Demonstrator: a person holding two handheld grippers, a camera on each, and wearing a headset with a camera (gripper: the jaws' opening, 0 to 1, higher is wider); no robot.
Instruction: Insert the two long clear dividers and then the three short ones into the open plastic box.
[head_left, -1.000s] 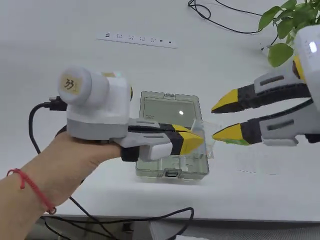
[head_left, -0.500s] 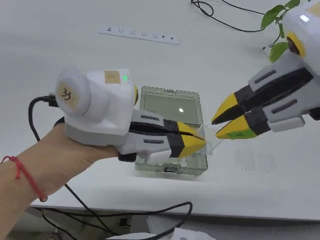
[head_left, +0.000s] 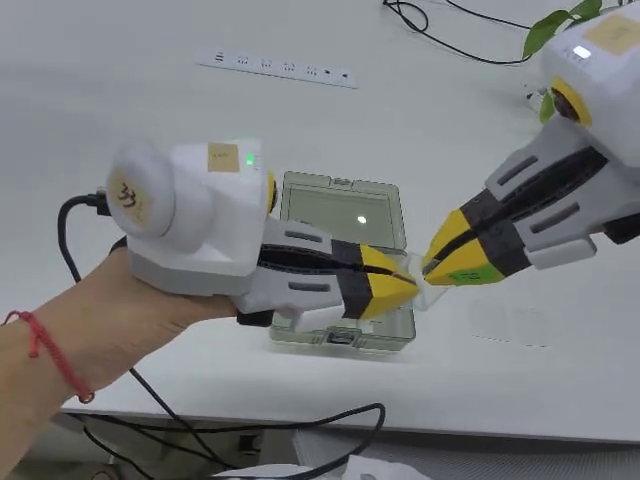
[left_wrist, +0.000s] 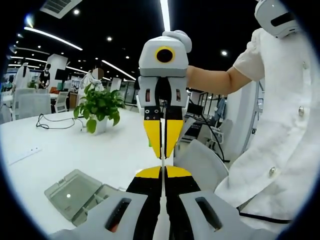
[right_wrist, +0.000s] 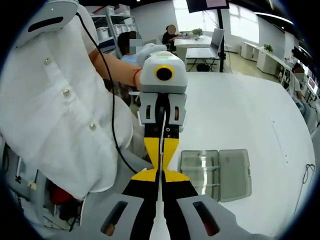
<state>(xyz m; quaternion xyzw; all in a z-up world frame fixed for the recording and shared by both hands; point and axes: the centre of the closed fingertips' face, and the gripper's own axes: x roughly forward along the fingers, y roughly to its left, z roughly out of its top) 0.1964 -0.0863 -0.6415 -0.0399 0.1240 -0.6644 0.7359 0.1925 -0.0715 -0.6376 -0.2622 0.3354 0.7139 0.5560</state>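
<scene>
Moved inward, my right gripper (head_left: 428, 268) now pinches the clear divider (head_left: 428, 293). My left gripper (head_left: 405, 283) clamps it too, above the open box (head_left: 340, 215).

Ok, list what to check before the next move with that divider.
1. Left gripper shut on the clear divider: ok.
2. Right gripper shut on the same divider, tip to tip with the left: ok.
3. Open plastic box with its lid laid back: ok.
4. Divider lined up with a slot in the box: cannot tell; in the head view it hangs above the box's right side.
5. Long or short divider: cannot tell.
6. Spare clear pieces lying right of the box: ok, though faint.
</scene>
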